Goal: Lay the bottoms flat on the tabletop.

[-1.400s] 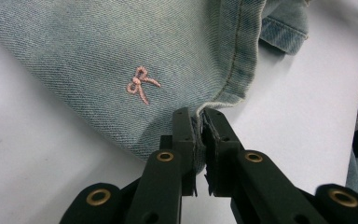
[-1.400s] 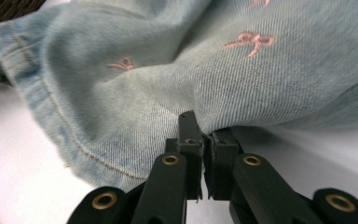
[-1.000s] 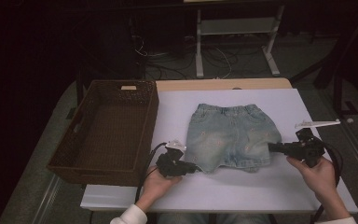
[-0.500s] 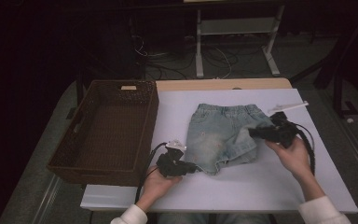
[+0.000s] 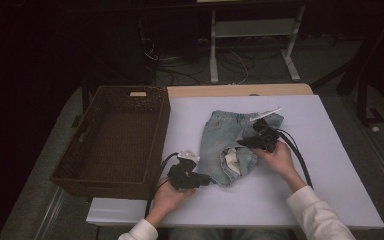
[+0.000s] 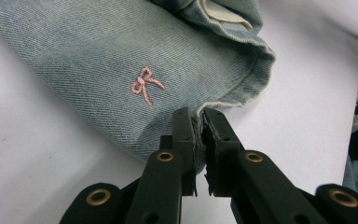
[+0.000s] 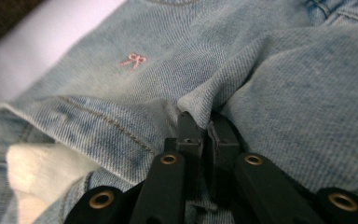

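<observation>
A: Where do the denim shorts [image 5: 232, 142] lie?

B: Frame centre, on the white table [image 5: 330, 150]. The left gripper [image 5: 206, 181] pinches the lower hem; the right gripper [image 5: 244, 142] is clamped on a fold.

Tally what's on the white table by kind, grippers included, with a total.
Denim shorts: 1
Wicker basket: 1
Handheld grippers: 2, the left gripper and the right gripper, each clamped on the shorts
Total: 4
</observation>
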Tool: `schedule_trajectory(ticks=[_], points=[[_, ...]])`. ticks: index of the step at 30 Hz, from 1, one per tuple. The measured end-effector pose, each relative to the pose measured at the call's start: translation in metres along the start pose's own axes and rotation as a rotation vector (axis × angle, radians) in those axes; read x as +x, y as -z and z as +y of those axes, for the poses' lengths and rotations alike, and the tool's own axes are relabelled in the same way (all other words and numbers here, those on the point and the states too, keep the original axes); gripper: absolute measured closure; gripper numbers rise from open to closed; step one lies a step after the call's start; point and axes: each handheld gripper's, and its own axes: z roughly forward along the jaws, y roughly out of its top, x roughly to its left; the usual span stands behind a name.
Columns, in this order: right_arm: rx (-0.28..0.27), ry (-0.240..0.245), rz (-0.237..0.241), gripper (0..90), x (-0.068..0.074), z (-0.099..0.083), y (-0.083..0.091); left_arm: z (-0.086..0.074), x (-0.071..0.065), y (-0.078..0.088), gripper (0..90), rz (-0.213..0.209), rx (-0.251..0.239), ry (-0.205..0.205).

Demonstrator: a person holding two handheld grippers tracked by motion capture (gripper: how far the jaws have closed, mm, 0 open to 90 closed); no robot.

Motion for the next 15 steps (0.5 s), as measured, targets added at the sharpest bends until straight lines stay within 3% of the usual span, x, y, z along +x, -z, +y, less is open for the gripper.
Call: schedule_trajectory(ticks=[6, 15], points=[[-0.041, -0.009, 0.037, 73.2, -0.001, 0.002, 0.026, 0.000, 0.001, 0.000, 83.1, -0.003, 0.003, 0.002], [-0.072, 0.023, 0.021, 68.6, -0.005, -0.005, 0.067, 0.000, 0.001, 0.000, 83.2, -0.003, 0.004, 0.004]])
